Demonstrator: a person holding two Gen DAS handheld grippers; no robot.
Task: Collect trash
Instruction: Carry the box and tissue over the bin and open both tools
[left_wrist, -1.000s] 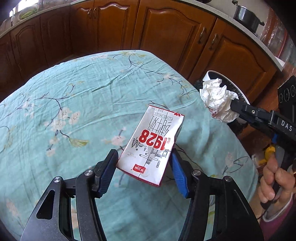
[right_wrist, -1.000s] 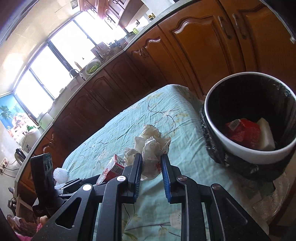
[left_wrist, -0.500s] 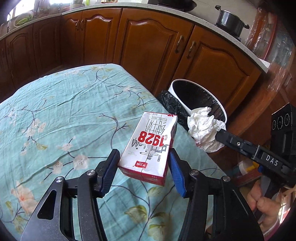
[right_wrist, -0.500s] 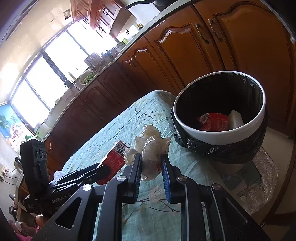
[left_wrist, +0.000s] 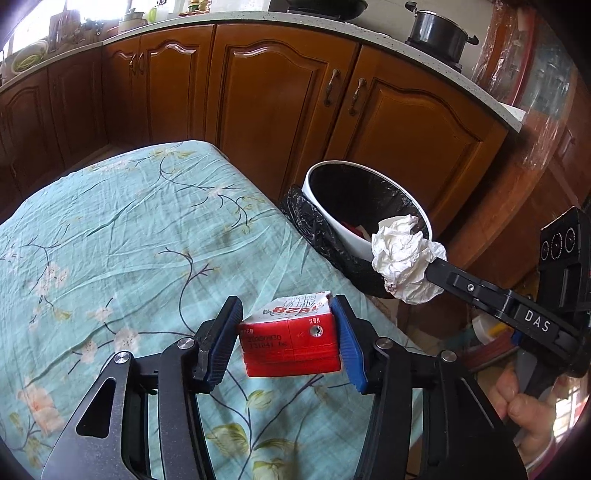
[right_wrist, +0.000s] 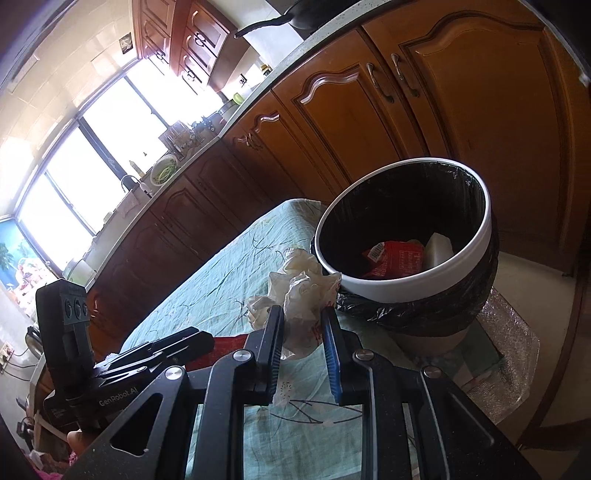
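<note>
A red and white milk carton (left_wrist: 290, 345) hangs over the table's edge between the blue pads of my left gripper (left_wrist: 286, 332), its red bottom toward the camera. The jaws are closing and grip it on both sides. My right gripper (right_wrist: 301, 317) is shut on a crumpled white paper ball (right_wrist: 299, 291). In the left wrist view that paper ball (left_wrist: 404, 264) hangs at the near rim of the white trash bin (left_wrist: 332, 221). The bin's rim (right_wrist: 406, 288) holds a black liner, and red packaging and something white lie inside.
The table wears a teal flowered cloth (left_wrist: 129, 229) and ends just before the bin. Brown wooden cabinets (left_wrist: 280, 92) stand close behind, with a pot (left_wrist: 437, 33) on the counter. A person's hand (left_wrist: 524, 410) holds the right gripper's handle at the lower right.
Both grippers have carried their loads toward the bin, which now looks nearer. The carton has tipped in the left jaws, so its red bottom faces the camera instead of its printed front.
</note>
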